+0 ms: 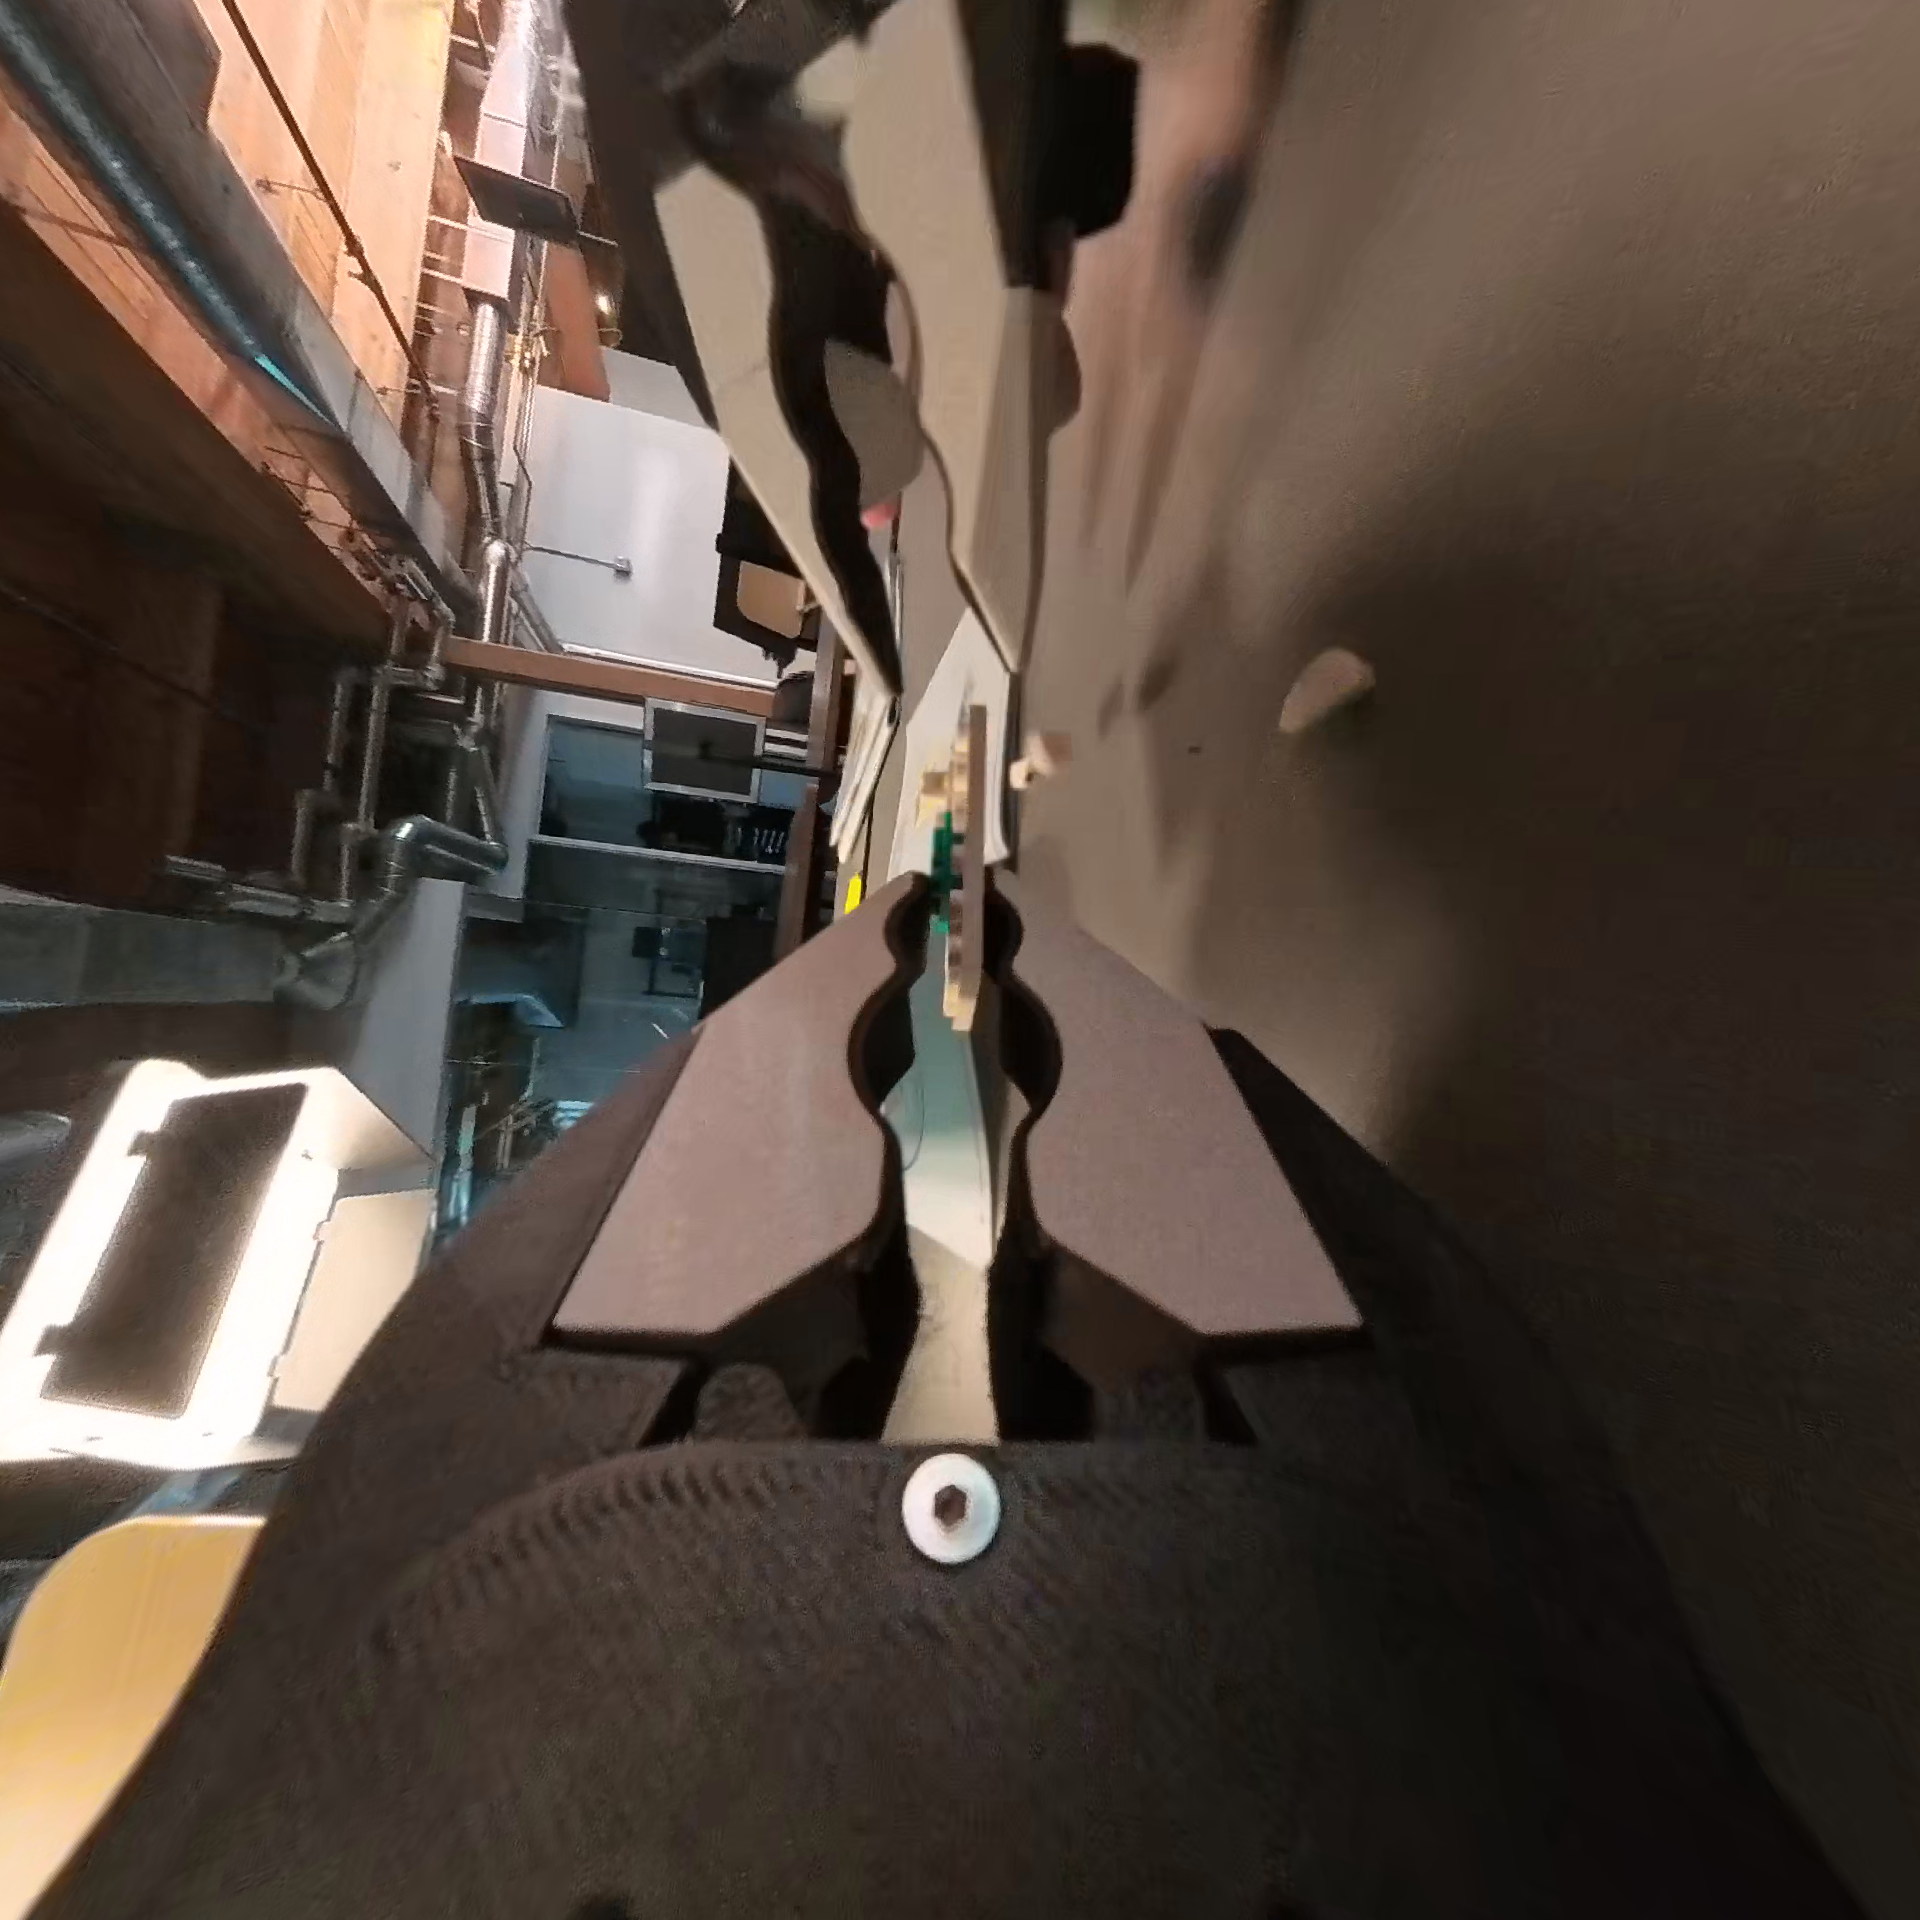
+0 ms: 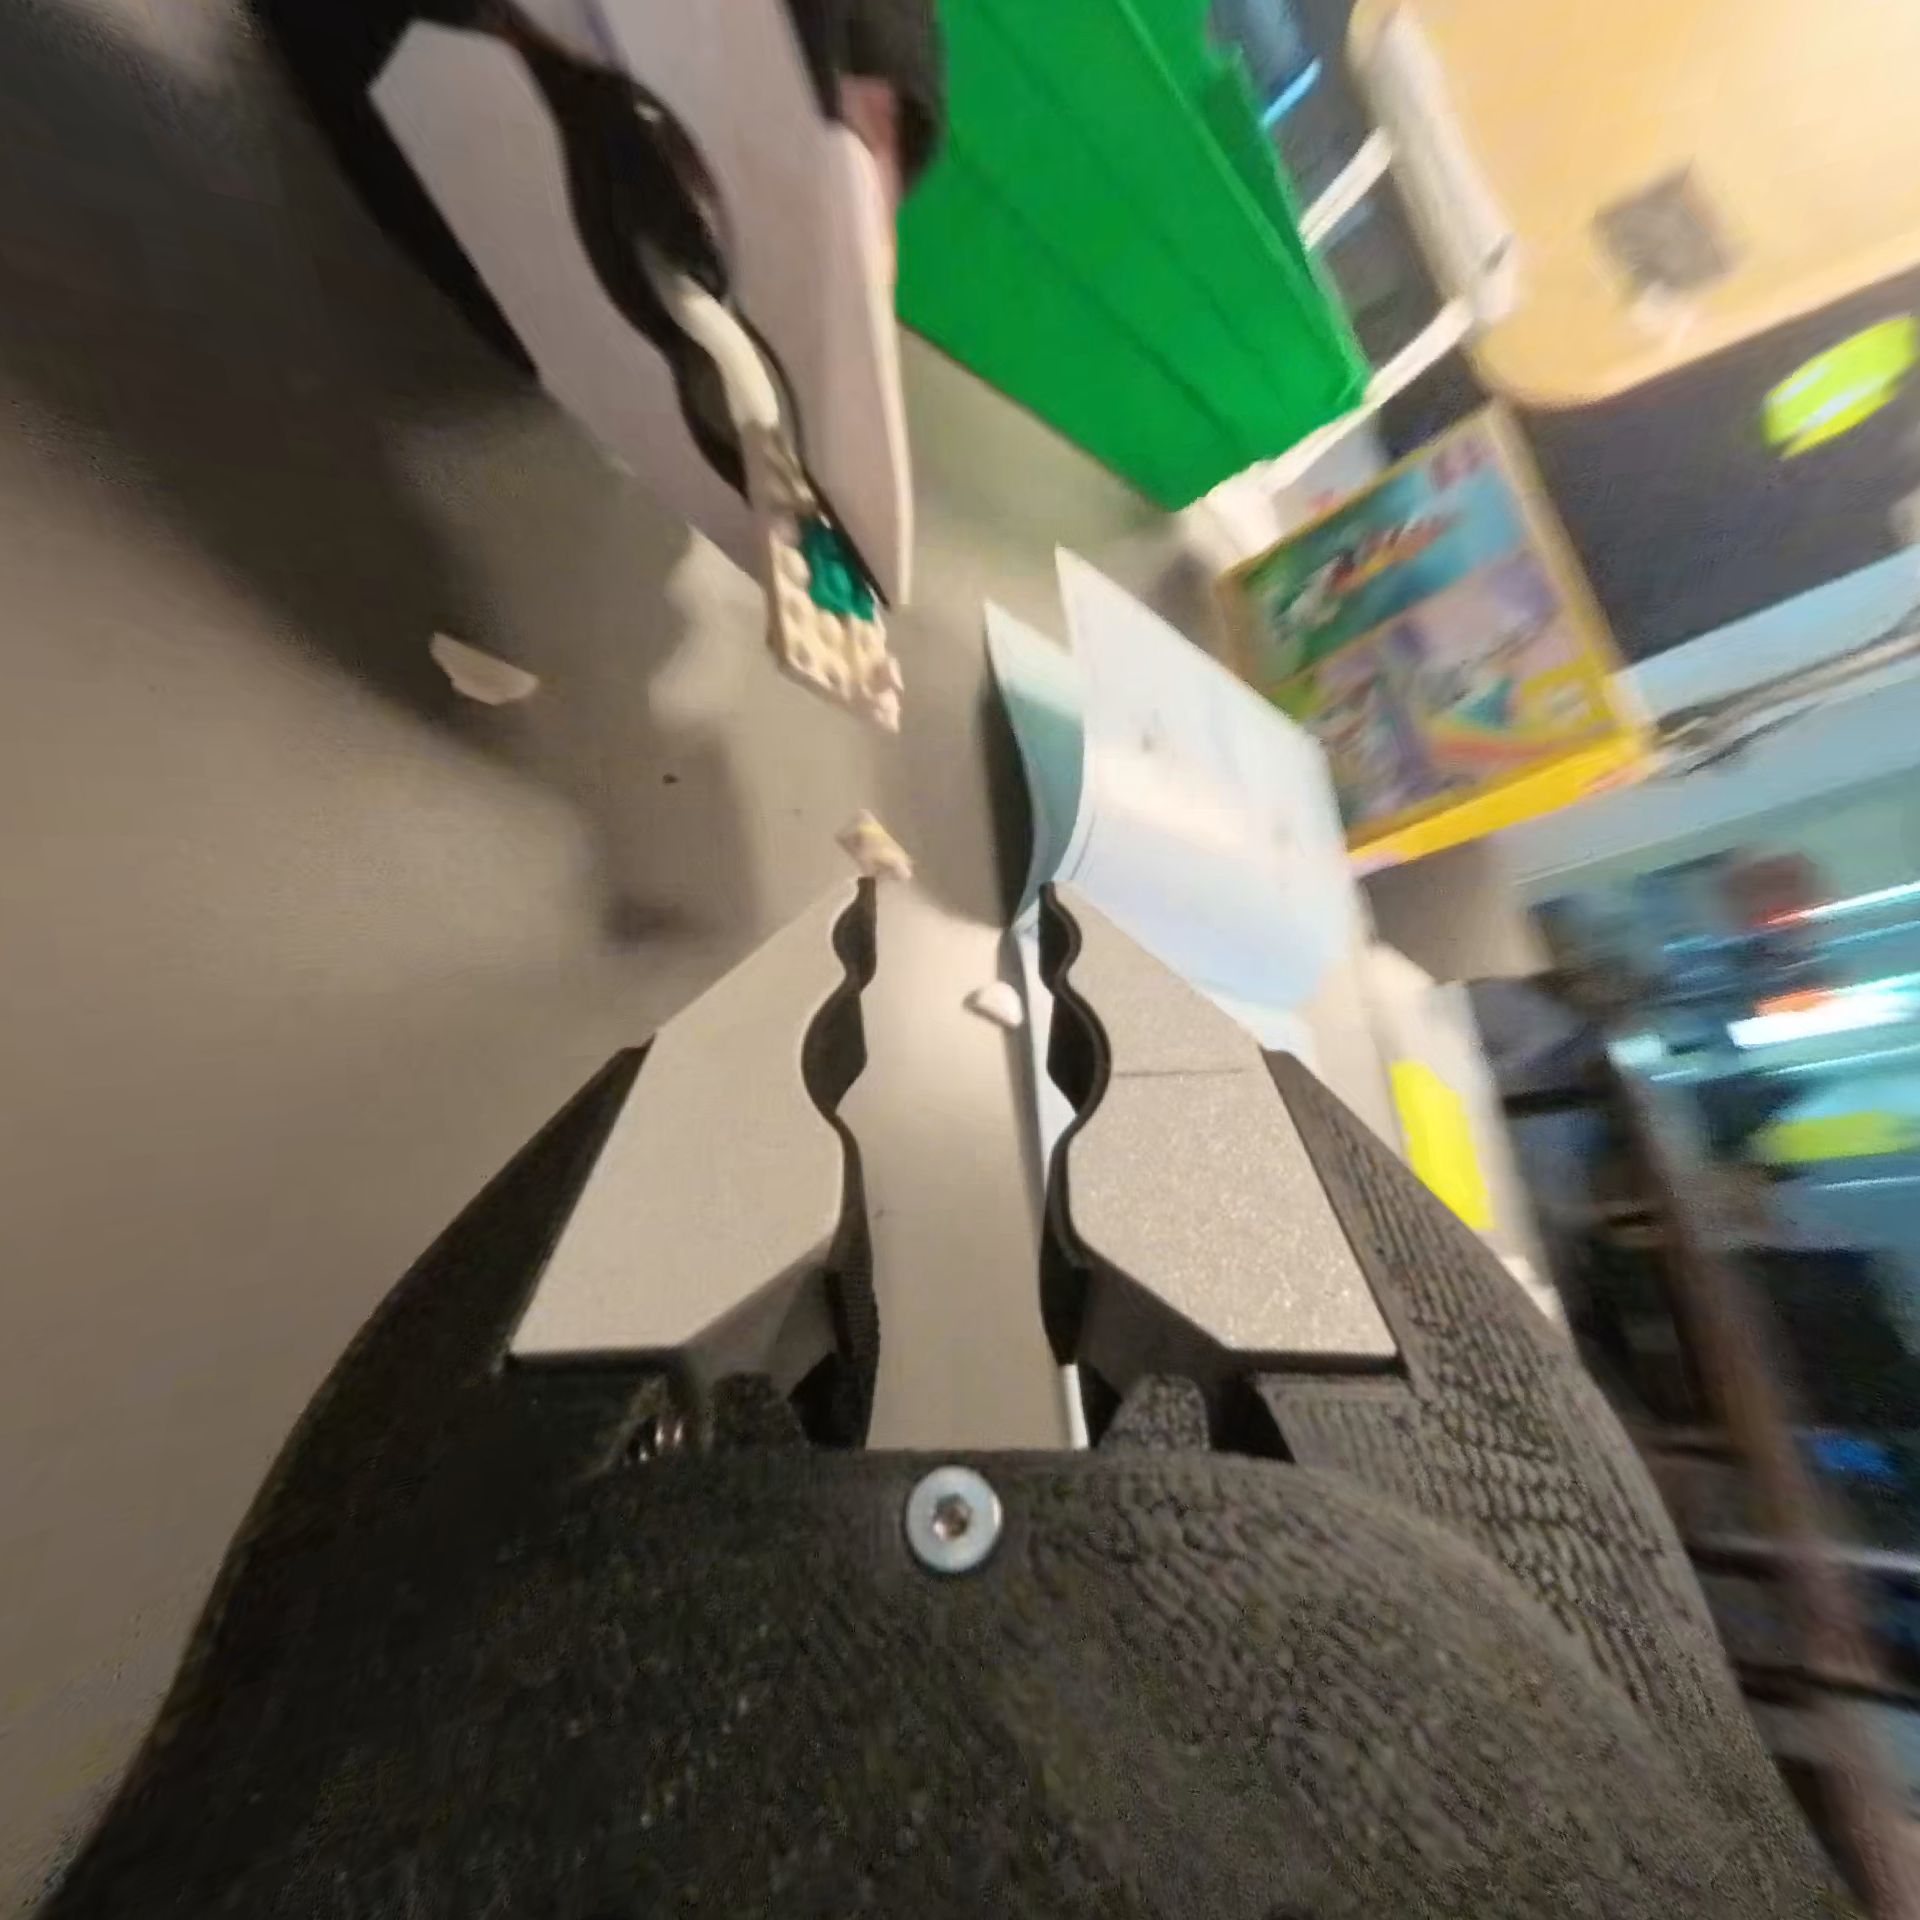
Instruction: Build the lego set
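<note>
Gripping a tan Lego plate [image 1: 964, 935] edge-on between the wavy inner faces of its two fingers, left gripper [image 1: 951, 894] clamped tight on it, small green piece [image 1: 943, 847] stuck to the plate's far side near the fingertips. Seen from the right wrist view as the same pale studded plate [image 2: 831, 634] with a teal-green piece [image 2: 834, 582] on top, held at the tips of the left gripper [image 2: 821, 540] farther off. Parted with a clear gap and holding nothing — right gripper [image 2: 951, 894], fingers spread over the grey table [image 2: 260, 831]. Lying loose on the table: a small white piece [image 2: 992, 1003] between the right gripper's fingers, a cream piece [image 2: 875, 842] just beyond the left fingertip, another white piece [image 2: 483, 675] well off to the left. Resting beside the right fingertip, an open instruction booklet [image 2: 1174, 769] — pages pale blue and white. Standing behind it, a colourful Lego box [image 2: 1444, 644] with a yellow edge, and a bright green bin [image 2: 1101, 249] further back. Heavily blurred, both views, and tilted sideways.
</note>
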Action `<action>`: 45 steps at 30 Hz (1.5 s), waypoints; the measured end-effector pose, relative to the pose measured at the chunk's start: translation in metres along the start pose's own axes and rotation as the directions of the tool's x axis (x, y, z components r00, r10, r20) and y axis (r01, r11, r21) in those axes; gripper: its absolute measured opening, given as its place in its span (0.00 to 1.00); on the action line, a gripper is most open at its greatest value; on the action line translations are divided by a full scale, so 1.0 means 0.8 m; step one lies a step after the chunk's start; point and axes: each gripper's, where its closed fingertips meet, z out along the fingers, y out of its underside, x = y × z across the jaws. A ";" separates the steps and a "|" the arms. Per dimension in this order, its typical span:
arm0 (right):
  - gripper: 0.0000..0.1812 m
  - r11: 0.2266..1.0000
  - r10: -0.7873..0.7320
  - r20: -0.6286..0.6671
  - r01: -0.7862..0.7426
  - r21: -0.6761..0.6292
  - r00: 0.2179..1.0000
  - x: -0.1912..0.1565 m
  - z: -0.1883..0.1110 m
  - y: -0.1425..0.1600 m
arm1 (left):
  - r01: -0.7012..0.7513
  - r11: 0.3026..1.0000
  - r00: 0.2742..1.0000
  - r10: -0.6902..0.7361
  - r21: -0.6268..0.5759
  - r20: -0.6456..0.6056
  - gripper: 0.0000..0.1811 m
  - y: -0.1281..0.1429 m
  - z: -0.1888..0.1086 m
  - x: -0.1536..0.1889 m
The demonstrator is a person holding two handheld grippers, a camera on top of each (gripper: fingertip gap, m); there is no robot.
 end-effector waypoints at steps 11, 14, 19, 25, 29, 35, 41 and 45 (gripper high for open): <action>0.15 0.844 0.536 0.334 -0.483 -0.234 0.775 -0.002 0.025 0.053 | -0.059 0.998 0.998 0.060 0.035 -0.020 0.04 -0.002 -0.004 0.010; 0.13 0.827 0.561 0.329 -0.501 -0.253 0.759 -0.001 0.023 0.057 | -0.072 0.996 0.997 0.074 0.042 -0.027 0.04 -0.005 -0.004 0.013; 0.16 0.813 0.582 0.313 -0.527 -0.248 0.751 0.006 0.031 0.060 | -0.127 0.991 0.992 0.127 0.051 -0.004 0.04 -0.007 -0.005 0.013; 0.19 0.817 0.577 0.343 -0.523 -0.243 0.741 0.005 0.038 0.055 | -0.160 0.986 0.987 0.159 0.047 0.016 0.04 -0.006 -0.006 0.011; 0.17 0.809 0.587 0.406 -0.530 -0.255 0.700 -0.007 0.025 0.047 | -0.186 0.982 0.982 0.185 0.042 0.031 0.04 -0.005 -0.006 0.009; 0.15 0.817 0.572 0.462 -0.516 -0.255 0.677 -0.018 0.010 0.042 | -0.198 0.979 0.980 0.197 0.045 0.026 0.04 -0.005 -0.006 0.011; 0.12 0.781 0.620 0.416 -0.573 -0.248 0.665 -0.006 0.025 0.043 | -0.228 0.972 0.974 0.227 0.052 0.022 0.04 -0.007 -0.006 0.016; 0.08 0.777 0.629 0.368 -0.570 -0.268 0.685 -0.003 0.034 0.048 | -0.227 0.972 0.974 0.226 0.054 0.019 0.04 -0.007 -0.006 0.016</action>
